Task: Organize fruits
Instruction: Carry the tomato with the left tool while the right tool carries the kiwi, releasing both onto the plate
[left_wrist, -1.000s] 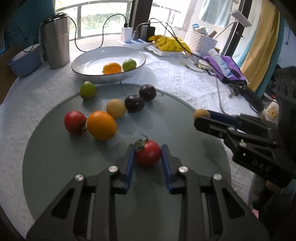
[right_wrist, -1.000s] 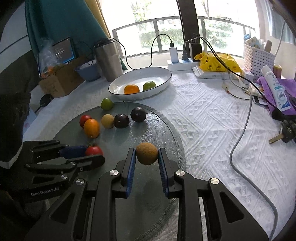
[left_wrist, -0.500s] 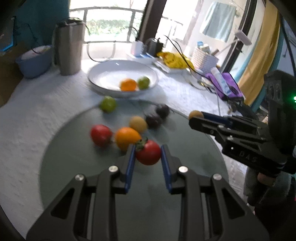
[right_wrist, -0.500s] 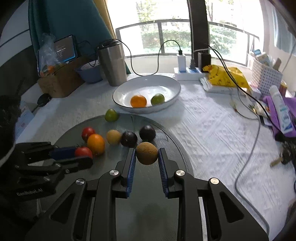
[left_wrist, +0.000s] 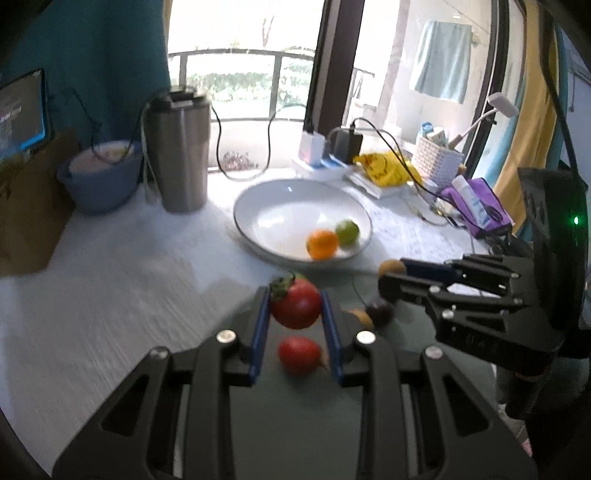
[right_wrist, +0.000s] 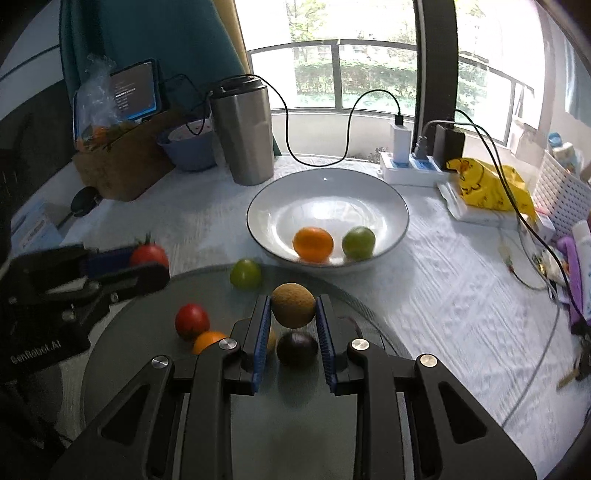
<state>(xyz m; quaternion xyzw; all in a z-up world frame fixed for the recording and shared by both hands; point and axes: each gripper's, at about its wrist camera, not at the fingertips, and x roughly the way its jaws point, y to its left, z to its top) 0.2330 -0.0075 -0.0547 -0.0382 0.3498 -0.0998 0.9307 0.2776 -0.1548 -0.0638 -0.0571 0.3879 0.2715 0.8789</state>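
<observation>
Right wrist view: we're over a white textured tablecloth (right_wrist: 436, 306) with a grey glass disc (right_wrist: 122, 354), window behind. Right tongs (right_wrist: 293, 309) clench a tan fruit (right_wrist: 293, 303); left tongs (left_wrist: 295, 303) clench a tomato (left_wrist: 295, 304). White bowl (right_wrist: 328, 184) ahead holds an orange (right_wrist: 313, 242) and a lime (right_wrist: 358, 242); steel tumbler (right_wrist: 243, 133) beyond-left.

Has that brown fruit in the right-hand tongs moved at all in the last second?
Yes. Gripped by the right tongs, the brown fruit has travelled toward the white bowl, which now sits much closer ahead.
</observation>
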